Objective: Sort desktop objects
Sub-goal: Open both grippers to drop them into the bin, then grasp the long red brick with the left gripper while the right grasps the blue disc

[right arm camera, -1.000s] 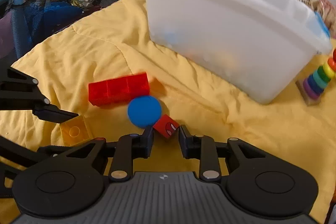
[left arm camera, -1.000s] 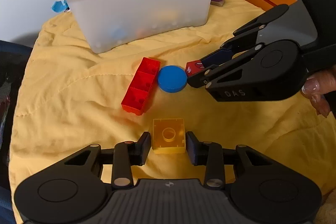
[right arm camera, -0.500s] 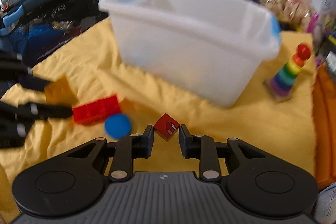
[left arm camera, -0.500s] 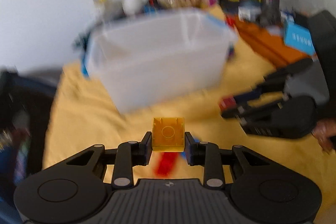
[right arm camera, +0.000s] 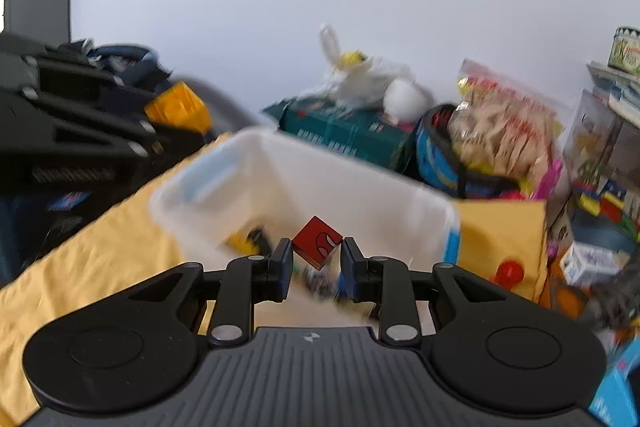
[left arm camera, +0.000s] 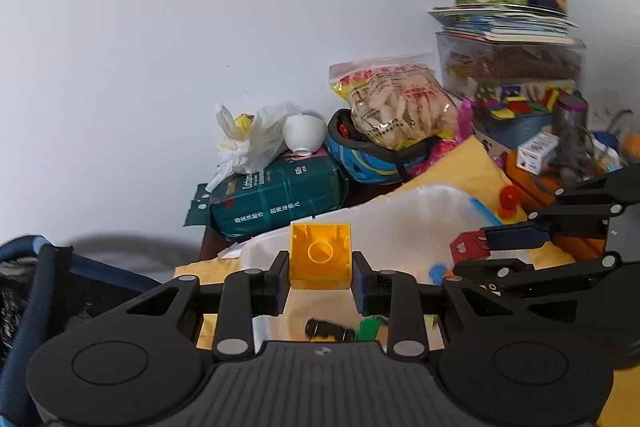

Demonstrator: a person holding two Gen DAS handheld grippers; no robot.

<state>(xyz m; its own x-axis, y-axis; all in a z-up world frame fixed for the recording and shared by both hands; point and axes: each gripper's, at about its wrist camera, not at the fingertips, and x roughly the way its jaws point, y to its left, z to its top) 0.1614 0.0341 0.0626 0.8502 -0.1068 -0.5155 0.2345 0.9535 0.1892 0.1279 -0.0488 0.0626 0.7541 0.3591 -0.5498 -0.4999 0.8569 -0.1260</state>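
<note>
The left gripper [left arm camera: 320,277] is clamping a yellow brick [left arm camera: 320,255] between its fingertips, above the near rim of a white bin [left arm camera: 404,227]. The right gripper [right arm camera: 316,263] is pinching a red cube [right arm camera: 317,242] corner-up over the bin's open interior.
</note>
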